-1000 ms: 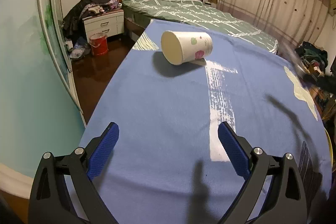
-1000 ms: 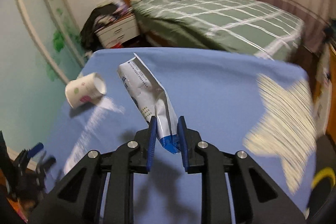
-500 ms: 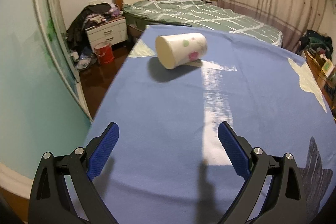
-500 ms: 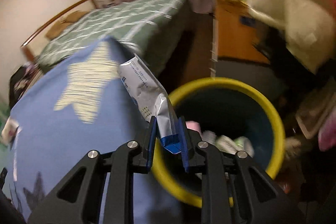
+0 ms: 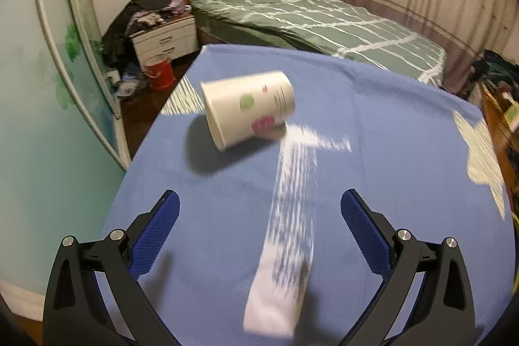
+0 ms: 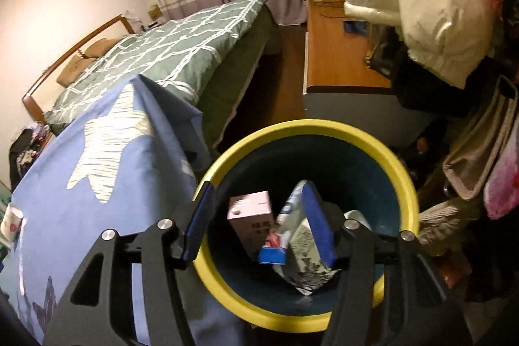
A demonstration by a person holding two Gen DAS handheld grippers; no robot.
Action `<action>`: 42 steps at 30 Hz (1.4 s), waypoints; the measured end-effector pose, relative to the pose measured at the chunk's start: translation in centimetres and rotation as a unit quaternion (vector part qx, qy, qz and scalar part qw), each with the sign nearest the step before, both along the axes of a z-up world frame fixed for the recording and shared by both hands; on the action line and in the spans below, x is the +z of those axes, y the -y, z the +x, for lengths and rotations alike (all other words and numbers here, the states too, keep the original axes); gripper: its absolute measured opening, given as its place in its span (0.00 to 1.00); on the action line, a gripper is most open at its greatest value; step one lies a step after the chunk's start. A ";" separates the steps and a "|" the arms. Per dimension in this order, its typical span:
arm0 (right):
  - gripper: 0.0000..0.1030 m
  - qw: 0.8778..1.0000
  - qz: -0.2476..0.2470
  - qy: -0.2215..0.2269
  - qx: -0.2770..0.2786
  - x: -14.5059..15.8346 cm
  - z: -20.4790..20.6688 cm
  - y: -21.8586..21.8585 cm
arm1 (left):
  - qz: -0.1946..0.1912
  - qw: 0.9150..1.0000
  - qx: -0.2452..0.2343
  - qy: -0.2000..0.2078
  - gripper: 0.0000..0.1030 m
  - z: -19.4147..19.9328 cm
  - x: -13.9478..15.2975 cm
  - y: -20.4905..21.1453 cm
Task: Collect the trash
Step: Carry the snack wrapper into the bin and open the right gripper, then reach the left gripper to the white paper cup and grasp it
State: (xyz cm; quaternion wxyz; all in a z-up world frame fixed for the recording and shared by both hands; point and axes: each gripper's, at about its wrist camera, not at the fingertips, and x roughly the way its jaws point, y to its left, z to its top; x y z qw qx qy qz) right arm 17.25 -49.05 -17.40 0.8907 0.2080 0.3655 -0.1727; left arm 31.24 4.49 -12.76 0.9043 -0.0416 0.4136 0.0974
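The white foil snack wrapper with a blue end (image 6: 293,235) sits inside the round dark bin with a yellow rim (image 6: 373,140), leaning against your right tool's right-hand pad, next to a pink carton (image 6: 249,208) and other crumpled packaging. Your right tool (image 6: 259,222) hangs tilted down over the bin's mouth; its jaws are opening, and the left pad stands clear of the wrapper, so the wrapper is not pinched. The bin stands on the floor just beside the corner of the worktop, which is draped in a blue cloth with pale star shapes (image 6: 97,200).

On that cloth, the white paper cup with green and pink patches (image 5: 248,107) lies on its side, its base turned towards you, near the far left part of the worktop. Your left tool (image 5: 259,213) points down and forward at it from well short of it; its jaws are opening and stand wide, with only the cloth between them. The view is slightly blurred.

Beyond the worktop is a bed with a green checked cover (image 5: 311,18) and a white bedside cabinet (image 5: 165,38) piled with clothes.
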 end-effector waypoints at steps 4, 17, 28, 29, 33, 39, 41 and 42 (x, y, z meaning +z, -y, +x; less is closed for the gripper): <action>0.52 1.000 0.012 0.002 0.015 0.4 1.4 -0.2 | 0.018 0.999 0.050 0.005 0.95 3.1 0.1 0.0; 0.52 0.999 0.008 0.010 0.030 1.1 2.6 -2.0 | 0.028 0.992 0.123 -0.007 0.95 9.4 -0.8 -0.6; 0.52 0.999 0.008 0.011 0.051 1.2 3.4 -2.7 | 0.027 0.990 0.139 -0.013 0.90 11.9 -2.1 -1.5; 0.52 0.999 0.008 0.010 0.052 1.2 3.4 -2.8 | 0.030 0.990 0.137 -0.012 0.82 12.0 -2.1 -1.5; 0.52 0.998 0.006 0.011 0.054 1.4 2.7 -2.6 | 0.036 0.991 0.128 -0.012 0.82 12.1 -2.1 -1.5; 0.52 0.999 -0.001 0.020 0.049 2.2 1.0 -2.0 | 0.036 0.996 0.076 -0.001 0.82 9.7 -0.4 1.5; 0.52 0.999 -0.004 0.023 0.046 2.3 0.2 -1.8 | 0.035 0.998 0.049 0.004 0.82 8.6 0.3 3.3; 0.52 0.999 -0.006 0.024 0.042 2.4 -0.4 -1.5 | 0.034 0.999 0.036 0.006 0.82 8.0 0.6 4.3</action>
